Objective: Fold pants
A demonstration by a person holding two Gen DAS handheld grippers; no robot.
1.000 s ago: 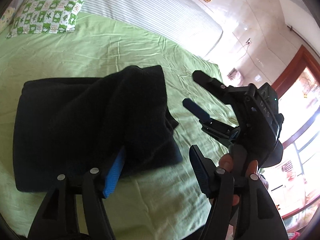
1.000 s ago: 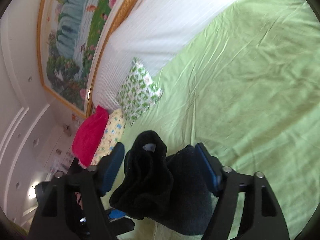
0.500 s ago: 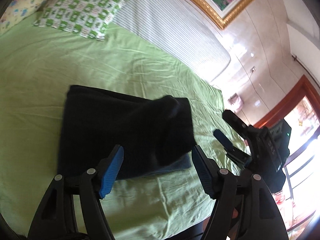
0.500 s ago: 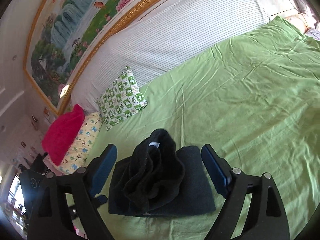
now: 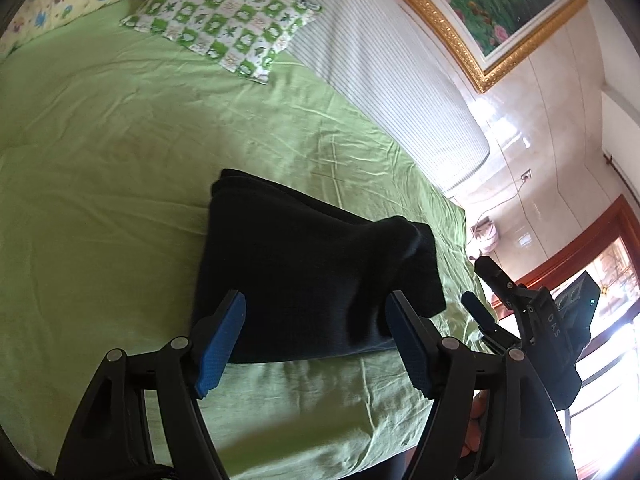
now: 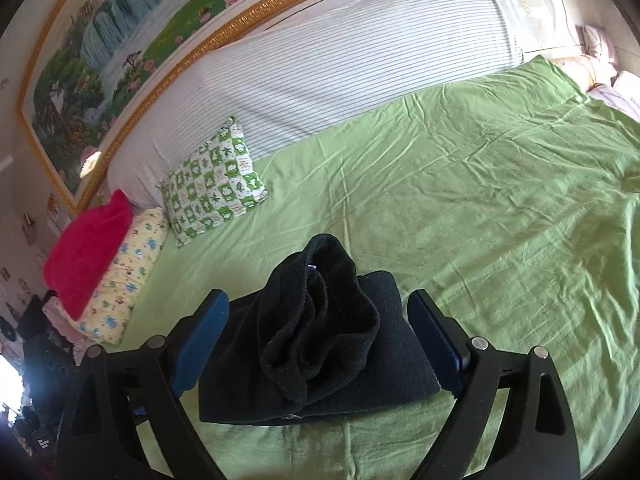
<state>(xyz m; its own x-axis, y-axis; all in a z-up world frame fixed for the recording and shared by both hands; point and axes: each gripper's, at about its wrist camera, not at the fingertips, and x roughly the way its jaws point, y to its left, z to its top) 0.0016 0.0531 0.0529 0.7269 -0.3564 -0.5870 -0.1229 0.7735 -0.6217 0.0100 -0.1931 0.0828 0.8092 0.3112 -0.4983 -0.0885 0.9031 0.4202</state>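
I see the black pants (image 5: pixel 304 280) lying folded into a compact bundle on the green sheet (image 5: pixel 100 184), near the front edge of the bed, with one bunched, rumpled layer heaped on top of the flat folded part (image 6: pixel 316 320). My left gripper (image 5: pixel 316 344) hangs just above the near edge of the pants, blue pads spread wide apart, nothing between them. My right gripper (image 6: pixel 320 340) sits likewise in front of the pants, fingers spread and gripping nothing; from the left wrist view it shows at the right of the pants (image 5: pixel 480 296), off the bed edge. Beyond the pants, toward the striped headboard cushion (image 6: pixel 340 60), a green-checked pillow (image 6: pixel 216 188) leans; left of it lie a yellow patterned pillow (image 6: pixel 124 276) and a red pillow (image 6: pixel 88 244). A gold-framed landscape painting (image 6: pixel 120 28) hangs above the cushion.
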